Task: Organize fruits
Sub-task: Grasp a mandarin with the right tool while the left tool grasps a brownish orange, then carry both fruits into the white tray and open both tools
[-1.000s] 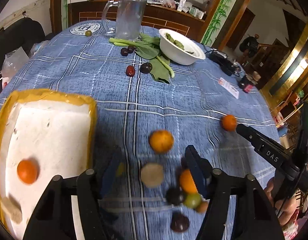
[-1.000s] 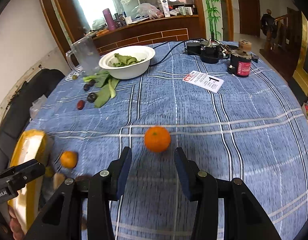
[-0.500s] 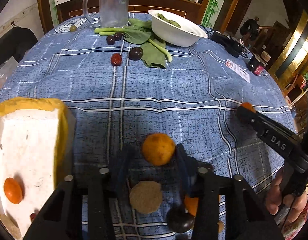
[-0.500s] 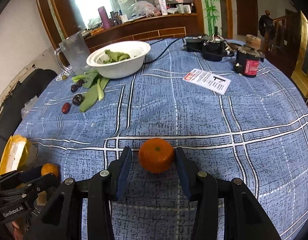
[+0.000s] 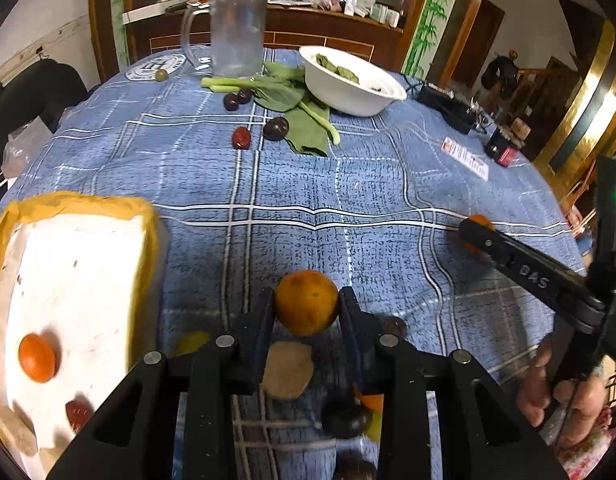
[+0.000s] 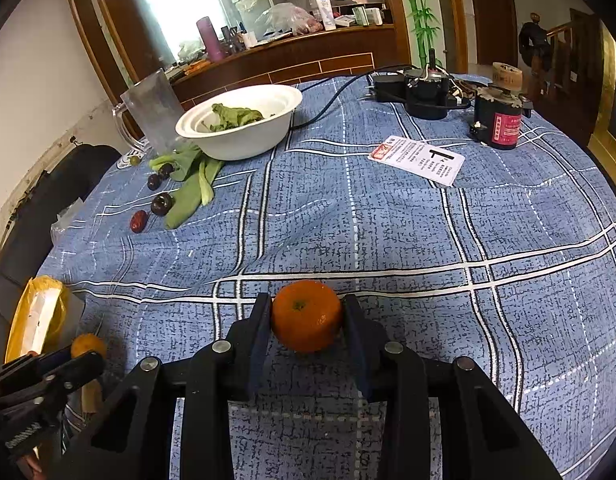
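My left gripper (image 5: 307,304) is shut on a dull orange tangerine (image 5: 306,302) just above the blue checked tablecloth (image 5: 348,184). My right gripper (image 6: 307,316) is shut on a bright tangerine (image 6: 307,315); that arm also shows in the left wrist view (image 5: 532,276). A yellow-rimmed white tray (image 5: 76,280) at the left holds a tangerine (image 5: 37,357), a red date (image 5: 78,414) and a beige piece. Below my left gripper lie a beige round slice (image 5: 287,370), dark plums (image 5: 346,420) and another orange fruit (image 5: 370,400).
Farther back are a red date (image 5: 241,137), dark plums (image 5: 276,128), leafy greens (image 5: 304,120), a white bowl (image 5: 348,80) of greens and a clear pitcher (image 5: 236,34). A card (image 6: 418,158), a black device (image 6: 426,90) and a red-labelled can (image 6: 500,118) sit at the right.
Both grippers have closed: each now pinches the tangerine that was between its open fingers. The left one moved forward over the fruit pile.
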Demonstrator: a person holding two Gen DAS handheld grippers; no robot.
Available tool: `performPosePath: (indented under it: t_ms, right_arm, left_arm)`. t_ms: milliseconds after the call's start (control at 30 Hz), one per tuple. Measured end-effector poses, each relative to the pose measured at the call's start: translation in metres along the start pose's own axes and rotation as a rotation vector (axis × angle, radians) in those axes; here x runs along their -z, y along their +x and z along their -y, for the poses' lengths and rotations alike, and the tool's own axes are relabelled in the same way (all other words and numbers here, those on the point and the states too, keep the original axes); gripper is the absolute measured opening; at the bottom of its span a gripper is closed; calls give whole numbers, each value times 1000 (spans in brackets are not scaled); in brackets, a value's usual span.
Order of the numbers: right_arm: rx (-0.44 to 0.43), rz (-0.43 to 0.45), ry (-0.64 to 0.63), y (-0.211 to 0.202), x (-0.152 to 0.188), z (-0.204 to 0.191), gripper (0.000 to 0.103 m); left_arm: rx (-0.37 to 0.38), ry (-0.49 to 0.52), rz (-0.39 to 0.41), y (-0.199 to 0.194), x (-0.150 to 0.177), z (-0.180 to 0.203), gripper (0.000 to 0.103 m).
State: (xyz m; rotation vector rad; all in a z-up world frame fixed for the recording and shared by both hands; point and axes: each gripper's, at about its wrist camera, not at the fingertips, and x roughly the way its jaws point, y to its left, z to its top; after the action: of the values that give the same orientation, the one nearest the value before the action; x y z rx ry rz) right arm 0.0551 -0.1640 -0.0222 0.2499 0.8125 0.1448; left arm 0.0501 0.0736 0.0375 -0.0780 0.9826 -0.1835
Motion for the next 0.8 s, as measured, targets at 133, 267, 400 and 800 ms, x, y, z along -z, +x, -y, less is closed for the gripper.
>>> performPosePath:
  t_ms: [133,267,400,800]
  right_arm:
    - [-2,8,-25,-5,3,-8,38]
    - [-11,8,-43,-10,7,-14,38]
    - [-26,5,-60,-14,11,-23,38]
    - [-194,26,-166,-74,34,-104,38]
  left_arm:
    - [-8,-16,27,-24,10,-8,31]
    - [-27,-38,63,-51,24,-20,31]
    - [-39,-109,95,-75,43,-44,31]
    - [-152,-321,136,-125,99,-147,31]
